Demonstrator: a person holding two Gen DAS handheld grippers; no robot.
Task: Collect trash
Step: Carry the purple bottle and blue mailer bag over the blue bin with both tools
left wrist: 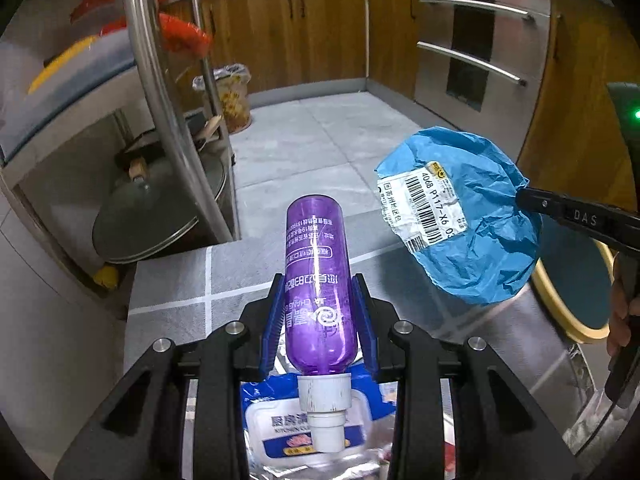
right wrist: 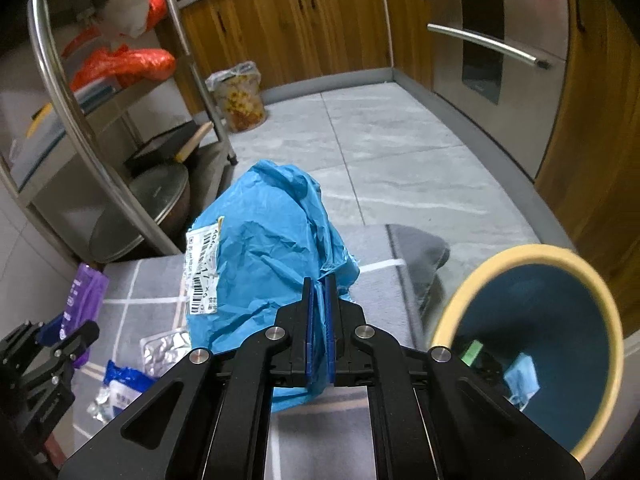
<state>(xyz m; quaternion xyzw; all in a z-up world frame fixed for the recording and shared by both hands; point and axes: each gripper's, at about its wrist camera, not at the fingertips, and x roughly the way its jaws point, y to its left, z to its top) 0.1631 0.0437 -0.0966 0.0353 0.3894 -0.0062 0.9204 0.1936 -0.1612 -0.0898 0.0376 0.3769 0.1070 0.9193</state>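
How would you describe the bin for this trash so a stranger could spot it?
Start at the grey mat on the floor; the bin stands off its right edge, beside the right gripper. It is round and open-topped, with a cream rim and dark teal inside, unlike the flowered, bag-lined bin by the wooden cabinets.

purple bottle (left wrist: 318,280): glossy translucent plastic | blue mailer bag (right wrist: 264,264): crinkled matt plastic, paper label | rack (left wrist: 160,92): polished metal | cabinets (left wrist: 288,36), 12 o'clock: wood grain | mat (left wrist: 176,292): matt cloth
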